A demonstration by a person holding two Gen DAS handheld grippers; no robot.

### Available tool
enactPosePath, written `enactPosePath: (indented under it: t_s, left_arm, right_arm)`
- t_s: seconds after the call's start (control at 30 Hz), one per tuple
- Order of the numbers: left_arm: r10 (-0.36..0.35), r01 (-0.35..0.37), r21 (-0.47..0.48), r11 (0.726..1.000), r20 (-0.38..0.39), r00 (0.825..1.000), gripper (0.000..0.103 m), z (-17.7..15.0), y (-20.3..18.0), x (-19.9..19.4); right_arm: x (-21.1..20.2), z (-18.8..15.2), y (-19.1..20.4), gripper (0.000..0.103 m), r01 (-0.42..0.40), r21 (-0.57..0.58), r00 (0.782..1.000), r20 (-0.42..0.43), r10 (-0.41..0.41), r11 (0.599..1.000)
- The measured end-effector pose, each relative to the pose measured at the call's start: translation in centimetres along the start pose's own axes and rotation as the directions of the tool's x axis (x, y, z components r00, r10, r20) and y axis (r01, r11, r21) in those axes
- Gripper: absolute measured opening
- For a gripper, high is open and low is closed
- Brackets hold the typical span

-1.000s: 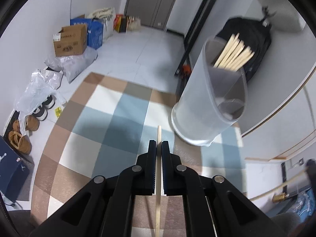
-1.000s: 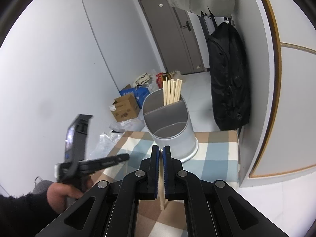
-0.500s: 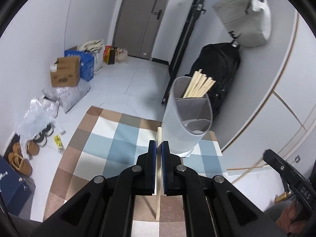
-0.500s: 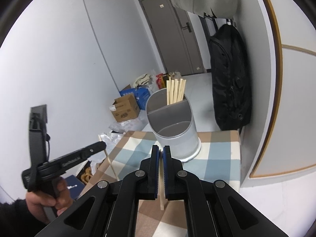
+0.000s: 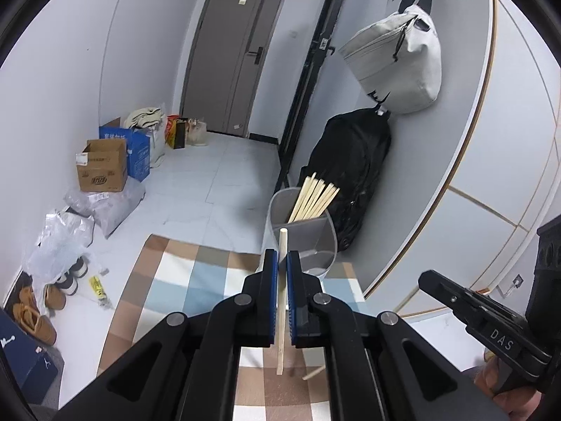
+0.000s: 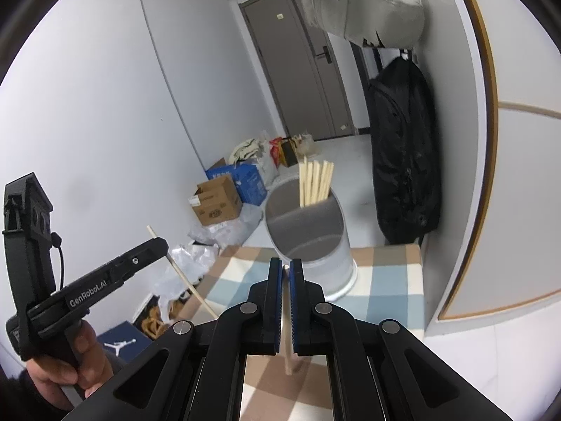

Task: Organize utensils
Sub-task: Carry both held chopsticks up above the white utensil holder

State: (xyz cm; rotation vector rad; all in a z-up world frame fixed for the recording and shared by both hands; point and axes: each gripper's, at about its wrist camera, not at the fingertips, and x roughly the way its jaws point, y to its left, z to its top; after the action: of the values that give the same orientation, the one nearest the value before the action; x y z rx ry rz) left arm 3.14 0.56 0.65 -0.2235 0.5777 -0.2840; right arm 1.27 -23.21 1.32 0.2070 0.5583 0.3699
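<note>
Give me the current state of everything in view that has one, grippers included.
left gripper: shut on a wooden chopstick, lifted off the table
right gripper: shut on a second chopstick
utensil holder: upright on the checkered tablecloth, divided in two
bundled chopsticks: standing in the holder's rear compartment
front compartment: no utensils visible
door: closed
cardboard box: flaps open
</note>
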Motion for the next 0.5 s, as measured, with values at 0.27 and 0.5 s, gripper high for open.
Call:
enactPosePath:
  t_s: [0.27, 0.5]
  left_arm:
    - [0.009, -0.009, 0.006, 1.0, -0.004, 1.0, 0.001, 3.2, -1.0, 0.5]
    - [0.007, -0.007, 0.051, 0.999, -0.001, 1.0, 0.001, 6.2, -2.3, 1.0]
  right_arm:
    - [-0.7, 4.5, 1.3, 0.003, -0.012, -0.02, 0.998, 0.06, 0.013, 1.0]
    - [-0.1, 8.7, 1.5, 0.003, -0.022, -0.009, 0.994, 0.106, 0.023, 1.0]
